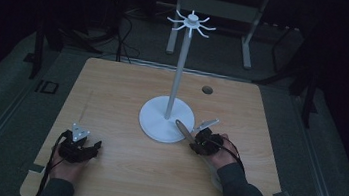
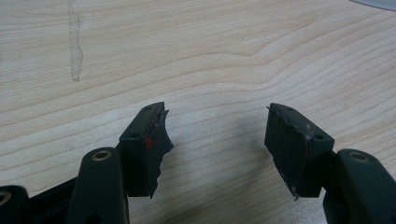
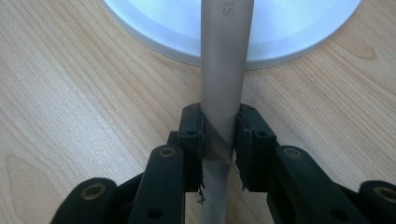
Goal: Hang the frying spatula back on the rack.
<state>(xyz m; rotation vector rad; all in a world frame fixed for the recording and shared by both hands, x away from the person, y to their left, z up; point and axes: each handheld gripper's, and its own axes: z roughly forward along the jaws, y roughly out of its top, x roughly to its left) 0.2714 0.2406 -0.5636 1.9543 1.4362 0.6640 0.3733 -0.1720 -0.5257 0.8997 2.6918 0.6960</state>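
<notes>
Right gripper (image 3: 218, 142) clamped on grey utensil handle (image 3: 223, 70), stand base (image 1: 152, 123) at 12 o'clock. Left gripper (image 2: 217, 142) spread wide, empty. Judgement: keep squeeze firm, lift handle level toward hooks (image 1: 191, 22).

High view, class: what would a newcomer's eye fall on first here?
The tall white stand with hooked arms at its top rises from a round base at the middle of the light wooden table. The right tongs clamp a grey flat metal handle beside that base; the left tongs gape open over bare wood.
</notes>
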